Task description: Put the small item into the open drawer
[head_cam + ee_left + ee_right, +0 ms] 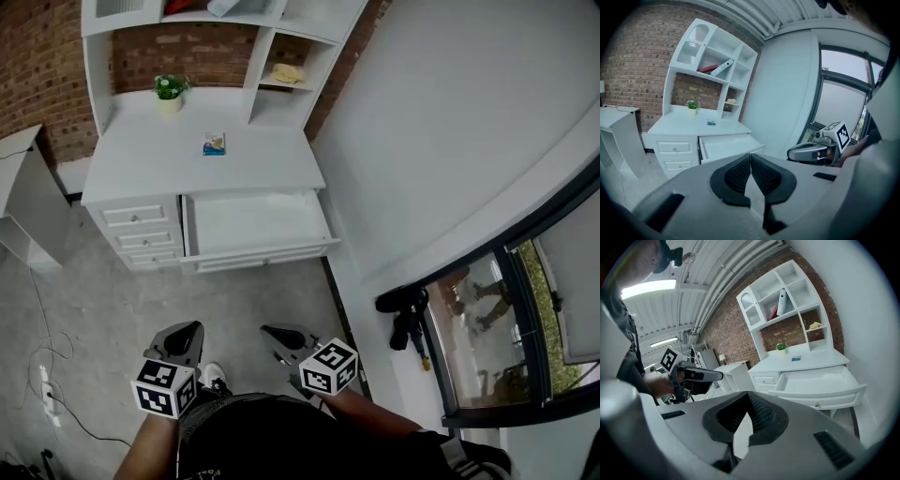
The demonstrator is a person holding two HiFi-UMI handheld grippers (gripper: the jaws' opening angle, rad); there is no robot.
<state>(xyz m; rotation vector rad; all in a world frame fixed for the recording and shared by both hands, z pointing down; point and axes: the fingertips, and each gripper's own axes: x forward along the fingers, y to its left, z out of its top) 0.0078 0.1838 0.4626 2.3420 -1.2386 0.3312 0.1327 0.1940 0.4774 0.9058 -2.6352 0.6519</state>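
I hold my left gripper and my right gripper side by side, low in front of me over the grey floor. Both are aimed toward the white bench. The left fingers are pressed together, ribbed pad against ribbed pad, with nothing between them. The right fingers are closed on each other the same way and carry nothing.

Well ahead of both tips, the wide drawer stands pulled out from under the bench top, on its right side. Its pale bottom shows from wall to wall. To its left is a stack of three small drawers, all pushed in.

The small item, a flat packet with blue on it, lies on the bench top behind the open drawer, toward the drawer's left end. It is well apart from my grippers. Farther back and to the left, a little potted plant stands at the rear of the bench, in front of the brick wall.

Above the bench rises a white shelf unit. Its lower right compartment holds something yellow. In a wider compartment higher up, a pale binder leans tilted beside a red book. The top left compartment has a door, and I cannot tell what is behind it.
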